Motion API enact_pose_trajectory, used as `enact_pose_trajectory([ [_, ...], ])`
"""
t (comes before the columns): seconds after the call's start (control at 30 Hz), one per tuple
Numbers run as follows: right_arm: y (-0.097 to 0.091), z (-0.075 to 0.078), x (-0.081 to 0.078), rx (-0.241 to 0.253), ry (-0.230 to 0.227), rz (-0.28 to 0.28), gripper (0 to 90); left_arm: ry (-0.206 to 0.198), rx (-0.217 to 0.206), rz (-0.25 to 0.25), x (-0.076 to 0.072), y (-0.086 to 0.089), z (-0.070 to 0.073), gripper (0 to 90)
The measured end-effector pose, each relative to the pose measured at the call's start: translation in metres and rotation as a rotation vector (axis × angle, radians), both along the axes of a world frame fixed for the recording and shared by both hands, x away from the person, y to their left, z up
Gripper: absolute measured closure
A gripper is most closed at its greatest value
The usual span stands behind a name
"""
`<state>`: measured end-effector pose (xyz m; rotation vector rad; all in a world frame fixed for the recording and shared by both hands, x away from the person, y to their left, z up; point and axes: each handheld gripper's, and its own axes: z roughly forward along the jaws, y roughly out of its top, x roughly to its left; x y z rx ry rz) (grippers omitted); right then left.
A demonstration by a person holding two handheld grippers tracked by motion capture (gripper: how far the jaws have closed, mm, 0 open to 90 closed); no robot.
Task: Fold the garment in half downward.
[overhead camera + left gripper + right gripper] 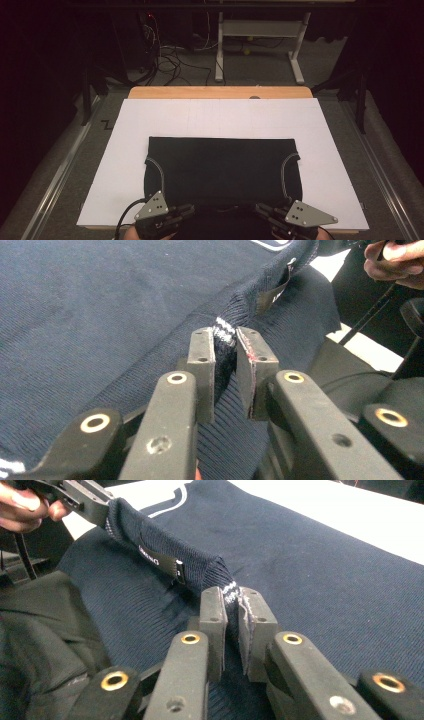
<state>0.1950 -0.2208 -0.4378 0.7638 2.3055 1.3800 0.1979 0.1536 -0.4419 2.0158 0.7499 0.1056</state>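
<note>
A dark navy knitted sweater [222, 167] lies folded on a white board [225, 115], its ribbed collar toward the near edge. My left gripper [187, 210] is shut on the collar's rim with the white stripes [225, 327], which sits pinched between the pads of my left gripper [226, 340]. My right gripper [260, 210] is shut on the same collar farther along, with the striped rim [231, 587] squeezed in my right gripper [234, 597]. The collar stretches raised between the two grips, with a small label [155, 557] on its inner side.
The board rests on a wooden table [220, 92], with white margins left, right and beyond the sweater. A desk frame [260, 45] and cables stand on the floor behind. A hand [20, 510] holds the left gripper, and the other hand [395, 262] is at the upper right.
</note>
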Motion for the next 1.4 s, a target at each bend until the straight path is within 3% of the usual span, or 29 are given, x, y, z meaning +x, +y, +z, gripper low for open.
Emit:
enact_pose_trajectory([
  [0.4, -0.006, 0.000, -0.018, -0.009, -0.009, 0.012, 84.1, -0.029, 0.014, -0.028, -0.019, -0.002, 0.002, 75.6],
  [0.93, -0.005, -0.003, -0.029, -0.035, 0.001, 0.045, 82.2, -0.025, 0.035, -0.046, -0.029, 0.000, -0.002, 75.1],
  [1.03, -0.005, -0.003, -0.027, -0.021, 0.019, 0.036, 67.4, -0.018, 0.012, -0.034, -0.027, 0.003, -0.003, 65.7],
  [1.1, -0.007, -0.002, -0.026, -0.005, 0.025, 0.031, 63.2, -0.019, 0.004, -0.013, -0.026, 0.004, -0.002, 58.6],
  [1.4, -0.012, -0.005, -0.020, 0.014, 0.039, -0.019, 56.1, -0.011, 0.001, 0.059, -0.017, 0.014, -0.006, 47.1],
])
